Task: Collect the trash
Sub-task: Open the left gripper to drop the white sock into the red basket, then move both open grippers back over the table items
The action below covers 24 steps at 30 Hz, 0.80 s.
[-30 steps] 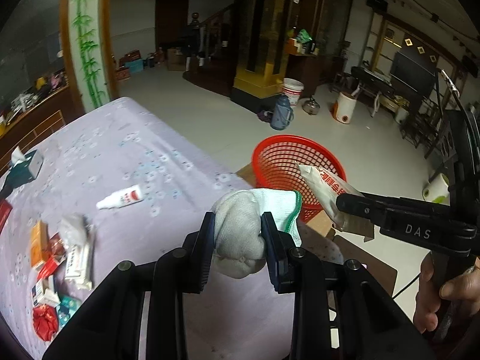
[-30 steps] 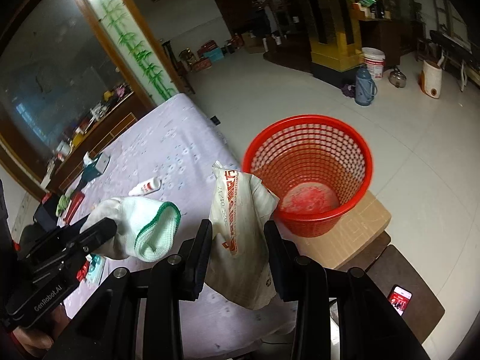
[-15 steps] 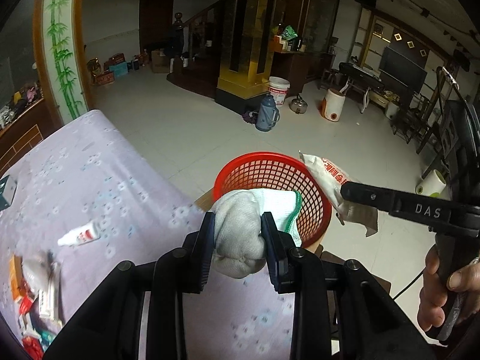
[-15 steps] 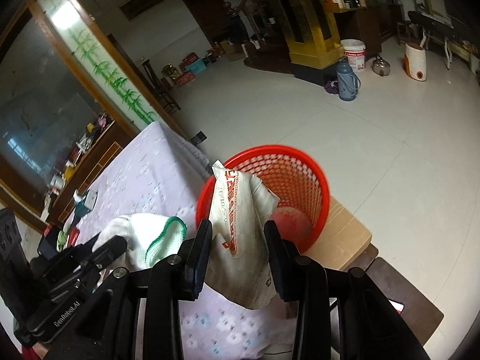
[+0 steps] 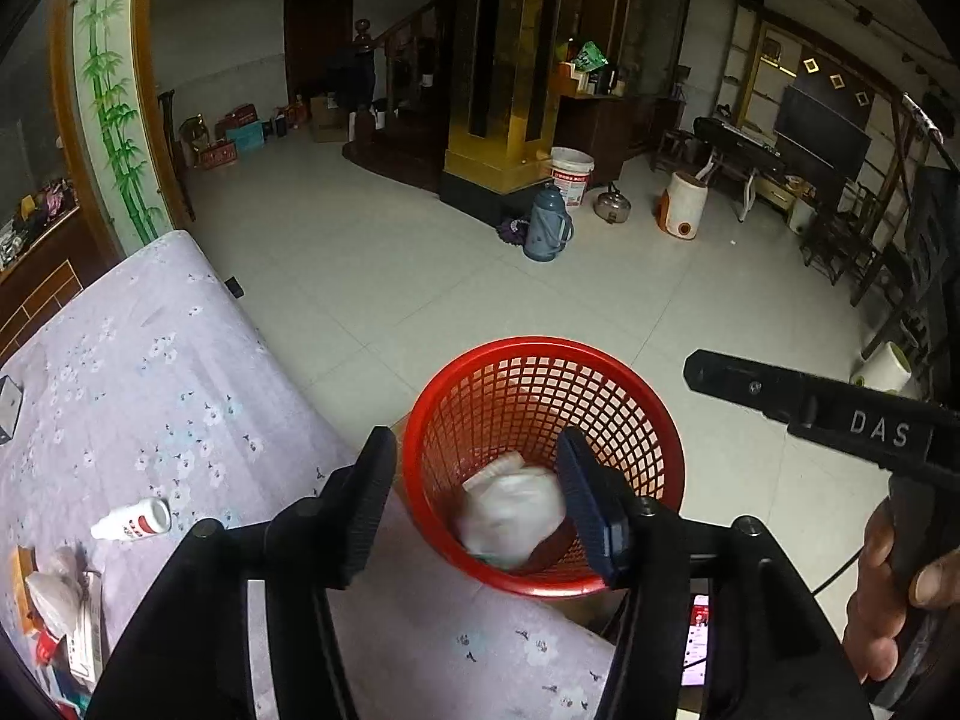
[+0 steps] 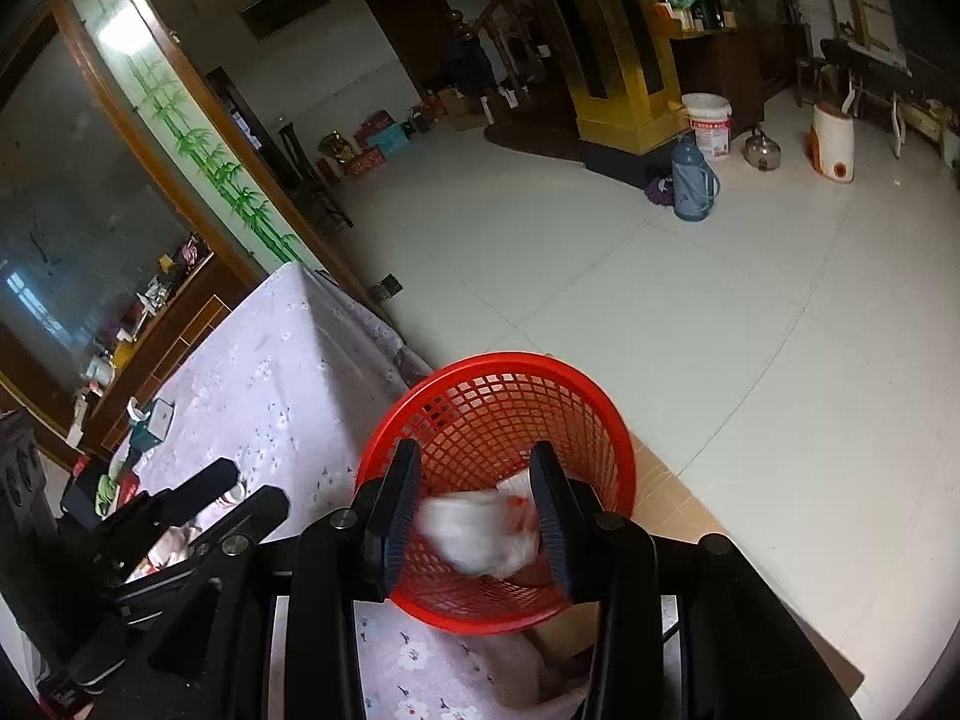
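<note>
Both the left gripper [image 5: 474,504] and right gripper [image 6: 474,510] hang spread wide and empty above the red plastic mesh basket [image 5: 630,384], where blurred white trash [image 5: 510,510] lies; beside it, a lilac flowered tablecloth [image 5: 150,372], with pale floor tiles [image 5: 420,276] beyond.

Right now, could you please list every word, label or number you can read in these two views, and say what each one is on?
"DAS": white letters on the side of the right gripper, seen from the left wrist view.
White bottle on the tablecloth: red label, print too small to read.
White bucket by the gold pillar: red print, too blurred to read.
Phone screen below the red basket: unreadable.
Crumpled trash in the basket: blurred.
</note>
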Tool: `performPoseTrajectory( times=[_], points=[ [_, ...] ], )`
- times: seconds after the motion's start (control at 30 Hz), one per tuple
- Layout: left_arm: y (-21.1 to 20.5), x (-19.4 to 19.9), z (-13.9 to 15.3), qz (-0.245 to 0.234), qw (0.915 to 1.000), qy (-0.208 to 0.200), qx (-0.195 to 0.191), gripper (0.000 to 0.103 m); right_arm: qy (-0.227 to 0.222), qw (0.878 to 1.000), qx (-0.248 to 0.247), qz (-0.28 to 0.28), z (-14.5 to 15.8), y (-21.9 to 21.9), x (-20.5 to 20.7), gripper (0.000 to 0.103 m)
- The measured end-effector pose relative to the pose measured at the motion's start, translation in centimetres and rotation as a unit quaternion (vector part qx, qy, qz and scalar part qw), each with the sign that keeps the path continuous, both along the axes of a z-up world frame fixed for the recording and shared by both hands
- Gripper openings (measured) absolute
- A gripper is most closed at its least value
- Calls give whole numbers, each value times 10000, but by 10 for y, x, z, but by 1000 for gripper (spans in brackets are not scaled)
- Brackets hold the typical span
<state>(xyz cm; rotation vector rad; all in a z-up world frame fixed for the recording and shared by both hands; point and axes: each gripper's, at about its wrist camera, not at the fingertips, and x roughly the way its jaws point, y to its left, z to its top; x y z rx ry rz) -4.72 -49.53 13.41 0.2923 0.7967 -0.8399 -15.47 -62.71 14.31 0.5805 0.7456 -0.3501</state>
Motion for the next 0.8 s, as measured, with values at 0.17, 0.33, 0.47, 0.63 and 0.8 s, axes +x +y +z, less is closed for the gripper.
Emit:
performPoseTrajectory(
  times=[0.17, 0.33, 0.47, 0.63, 0.8],
  points=[
    [26, -2, 2, 274, 9995, 120, -74, 58, 31, 9999, 8, 142, 2, 11, -4, 44],
    [62, -7, 2, 580, 9981, 159, -115, 59, 102, 9990, -84, 432, 0, 40, -4, 49],
    [95, -12, 1, 811, 9963, 228, -152, 59, 88, 9967, -183, 782, 2, 70, 2, 49],
    [146, -14, 0, 1236, 9918, 273, -186, 59, 76, 9916, -285, 1262, 0, 119, 16, 49],
    [207, -14, -1, 1651, 9856, 322, -197, 59, 121, 9853, -232, 1687, -8, 164, 30, 49]
  ],
)
